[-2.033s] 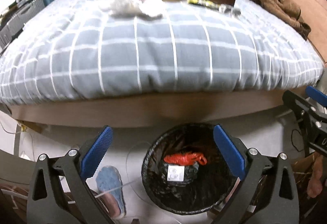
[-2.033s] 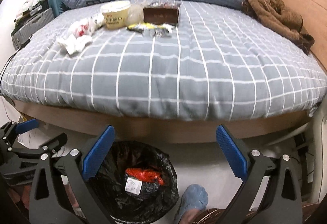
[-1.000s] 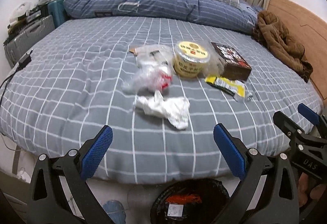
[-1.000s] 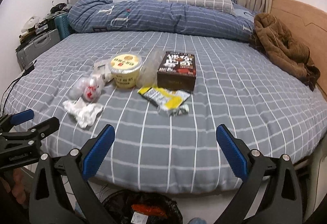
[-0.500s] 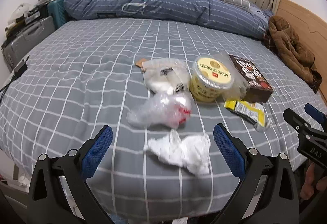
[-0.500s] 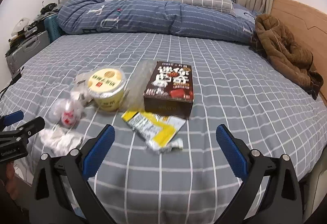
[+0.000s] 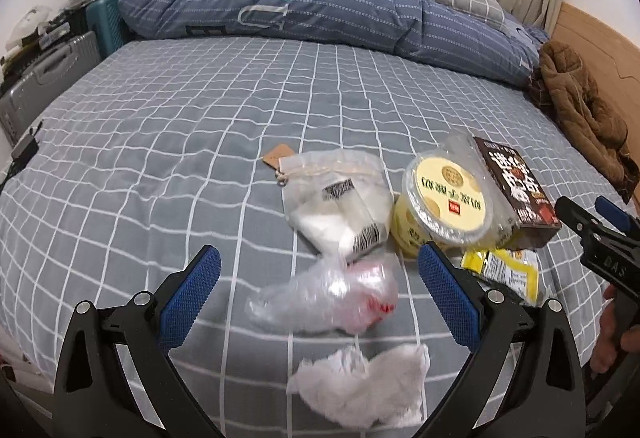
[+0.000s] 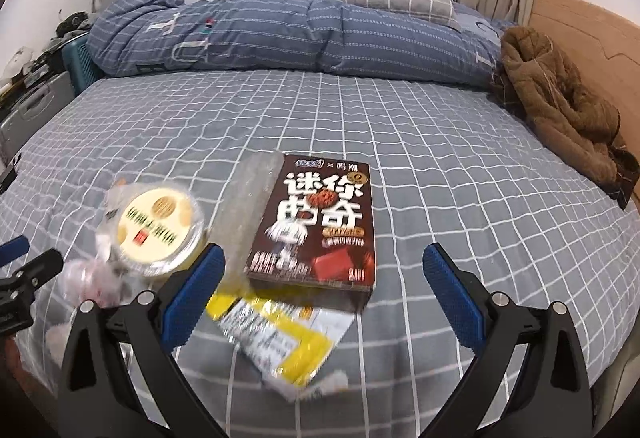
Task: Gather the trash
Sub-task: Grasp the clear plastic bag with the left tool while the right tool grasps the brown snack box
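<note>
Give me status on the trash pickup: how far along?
Early. Nothing from this pile looks collected yet. Both hand-held grippers, left and right, are open and empty above the bed. Still lying there: white tissue, crumpled clear wrapper, clear bag, yellow tub, brown box, yellow packet. No bin in either view.

Grey checked bed (image 7: 168, 126) under wrappers (image 7: 332, 294), cup (image 7: 444, 206), box (image 8: 320, 222), duvet (image 8: 280, 34).

grey checked bedsheet (image 7: 200, 126), yellow wrapper (image 8: 280, 338)
</note>
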`<state>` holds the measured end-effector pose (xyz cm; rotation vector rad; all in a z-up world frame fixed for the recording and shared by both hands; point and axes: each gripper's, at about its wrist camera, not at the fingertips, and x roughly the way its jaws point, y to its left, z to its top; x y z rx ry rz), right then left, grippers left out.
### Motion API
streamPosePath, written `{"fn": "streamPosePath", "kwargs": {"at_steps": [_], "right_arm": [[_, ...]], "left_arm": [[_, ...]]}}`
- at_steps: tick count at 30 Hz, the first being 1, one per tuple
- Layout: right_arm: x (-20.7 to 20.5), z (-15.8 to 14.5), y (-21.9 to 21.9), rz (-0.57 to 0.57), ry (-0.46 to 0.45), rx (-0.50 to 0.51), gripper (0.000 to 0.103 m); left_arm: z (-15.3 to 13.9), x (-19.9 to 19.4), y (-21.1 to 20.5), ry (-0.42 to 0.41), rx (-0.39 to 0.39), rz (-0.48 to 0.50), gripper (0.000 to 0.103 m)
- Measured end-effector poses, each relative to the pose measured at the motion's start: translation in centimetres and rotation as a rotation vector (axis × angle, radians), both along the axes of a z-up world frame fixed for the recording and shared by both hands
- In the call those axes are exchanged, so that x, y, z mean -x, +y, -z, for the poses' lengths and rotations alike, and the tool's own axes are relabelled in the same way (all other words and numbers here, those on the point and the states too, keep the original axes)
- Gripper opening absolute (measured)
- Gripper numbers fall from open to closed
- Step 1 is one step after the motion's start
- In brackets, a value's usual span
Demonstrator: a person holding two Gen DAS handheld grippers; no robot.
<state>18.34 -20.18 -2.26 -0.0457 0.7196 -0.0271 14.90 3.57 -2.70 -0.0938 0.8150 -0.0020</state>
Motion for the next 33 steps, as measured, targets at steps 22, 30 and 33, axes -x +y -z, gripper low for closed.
{"fn": "streamPosePath", "kwargs": {"at_steps": [22,30,33], "right_arm": [[-5.6,4.6,0.6,0.007,0.115,0.007,0.095],[-6.1,5.7,-0.3,0.026,0.160,0.004,0.095],[-6.3,6.2,-0.4,0.026,0.176,-0.011,0.090]], "left_arm": [[4.7,-1.4,-1.1,0.113,-0.017,0.039,0.089],[5.1,-1.2,-1.4,0.118,-0.005,0.053,0.080],[5.3,-1.1,-1.6,0.122,-0.008,0.057,0.078]]}}
